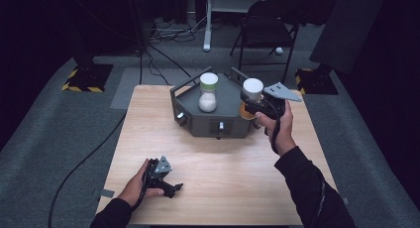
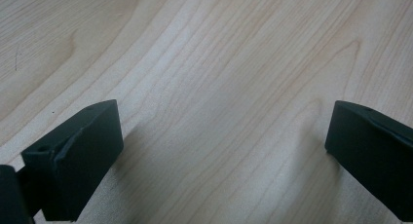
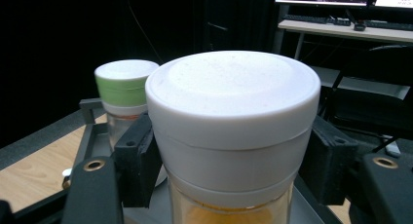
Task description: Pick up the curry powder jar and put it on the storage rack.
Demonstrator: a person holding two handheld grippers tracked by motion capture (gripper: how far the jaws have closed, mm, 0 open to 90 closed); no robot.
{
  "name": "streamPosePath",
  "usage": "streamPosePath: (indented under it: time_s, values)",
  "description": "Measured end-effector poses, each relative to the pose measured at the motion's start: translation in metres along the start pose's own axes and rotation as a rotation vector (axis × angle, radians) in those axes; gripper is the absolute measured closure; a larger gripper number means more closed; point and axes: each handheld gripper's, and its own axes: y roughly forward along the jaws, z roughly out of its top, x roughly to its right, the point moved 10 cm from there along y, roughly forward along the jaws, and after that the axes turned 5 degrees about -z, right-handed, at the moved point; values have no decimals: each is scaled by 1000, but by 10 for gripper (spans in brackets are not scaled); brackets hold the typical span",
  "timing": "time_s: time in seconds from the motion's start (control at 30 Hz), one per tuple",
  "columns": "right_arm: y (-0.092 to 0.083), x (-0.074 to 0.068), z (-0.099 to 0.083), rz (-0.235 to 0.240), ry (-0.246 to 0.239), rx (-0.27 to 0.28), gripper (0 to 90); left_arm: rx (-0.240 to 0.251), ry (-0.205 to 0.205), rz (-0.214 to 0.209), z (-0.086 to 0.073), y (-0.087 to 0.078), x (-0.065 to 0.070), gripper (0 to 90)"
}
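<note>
the left tool [image 1: 166, 181] rests low on the wooden counter [image 1: 223, 188], its jaws spread wide with only bare wood grain between them. ahead of it and to its right sits a dark grey tray [image 1: 198, 124], where a green-capped jar [image 1: 208, 92] of white grains stands upright. further right, the right tool [image 1: 250, 105] is clenched on a white-capped jar [image 3: 234, 131] just under its cap, the pads pressing both sides; the contents look orange, though little of the glass is visible. this jar seems to be held at the tray's right edge.
</note>
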Motion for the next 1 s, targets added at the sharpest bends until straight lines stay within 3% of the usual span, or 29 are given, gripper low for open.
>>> streamPosePath:
  time_s: [0.57,1.0]
  values:
    - [42,-2,0,-14,22,-9,333,0,2,-2,0,0,0,3]
    - [62,-10,-5,-13,20,-15,332,-1,3,-2,0,0,0,3]
